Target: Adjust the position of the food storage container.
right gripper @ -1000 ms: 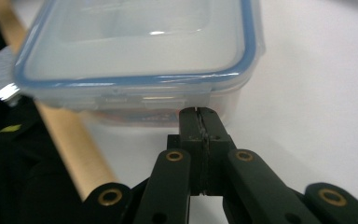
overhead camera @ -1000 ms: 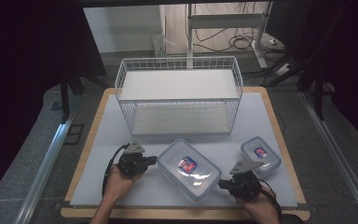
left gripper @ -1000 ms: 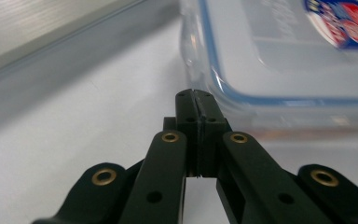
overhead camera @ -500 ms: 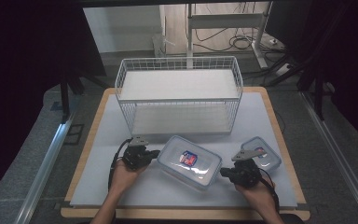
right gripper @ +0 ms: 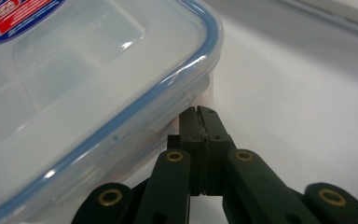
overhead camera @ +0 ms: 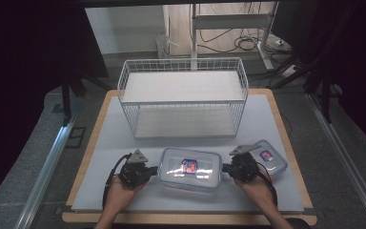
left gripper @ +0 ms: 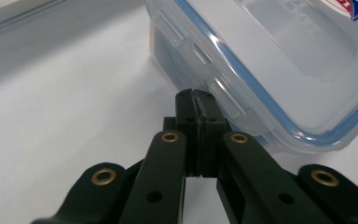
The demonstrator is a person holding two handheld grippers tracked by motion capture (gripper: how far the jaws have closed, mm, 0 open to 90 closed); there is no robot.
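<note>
A large clear food container [overhead camera: 189, 168] with a blue-sealed lid and a red-and-blue label lies on the white mat near the front. My left gripper [overhead camera: 151, 171] is shut with nothing in it, its tips at the container's left end; in the left gripper view the closed jaws [left gripper: 196, 100] sit against the side latch of the container [left gripper: 279, 60]. My right gripper [overhead camera: 225, 168] is shut and empty too, at the container's right end; in the right gripper view its tips [right gripper: 200, 114] sit just under the lid's rim on the container [right gripper: 74, 79].
A smaller clear container [overhead camera: 268, 159] with the same label lies right behind my right gripper. A white wire basket [overhead camera: 183, 98] stands across the back of the mat. The wooden table edge [overhead camera: 186, 218] runs along the front.
Both grippers have closed in on the large container's ends. The container has turned from a slanted lie to square with the table's front edge.
</note>
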